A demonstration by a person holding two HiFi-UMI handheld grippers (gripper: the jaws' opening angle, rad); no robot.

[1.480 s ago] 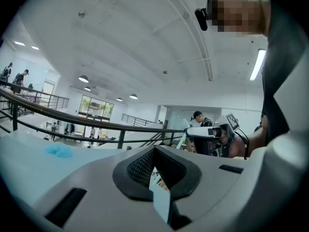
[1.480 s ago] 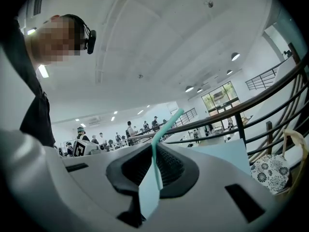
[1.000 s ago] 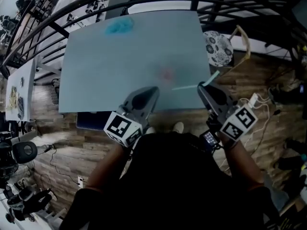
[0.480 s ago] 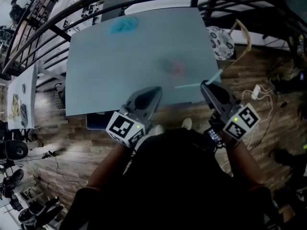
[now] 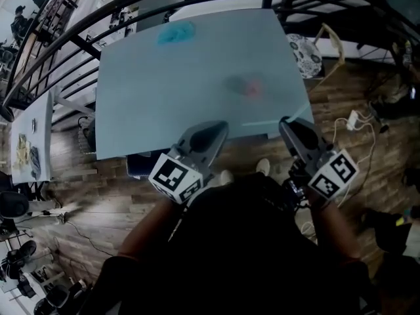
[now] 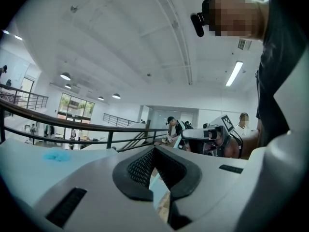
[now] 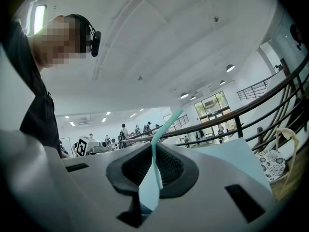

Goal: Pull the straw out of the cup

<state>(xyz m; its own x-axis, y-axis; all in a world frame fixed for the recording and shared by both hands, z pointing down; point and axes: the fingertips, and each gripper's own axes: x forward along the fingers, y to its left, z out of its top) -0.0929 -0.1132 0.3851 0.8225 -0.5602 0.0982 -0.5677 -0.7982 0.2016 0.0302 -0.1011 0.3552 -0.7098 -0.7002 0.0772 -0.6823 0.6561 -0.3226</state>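
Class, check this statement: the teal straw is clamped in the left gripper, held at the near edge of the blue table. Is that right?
Not quite: it is the wrong gripper. The teal straw is clamped in the right gripper, as the right gripper view shows. It is held at the near edge of the blue table.

Bright ceiling lights, fisheye distortion, dark vignetted corners, blurry head view

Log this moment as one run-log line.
right gripper: shut on straw | straw: clear of cup | left gripper: shut, empty
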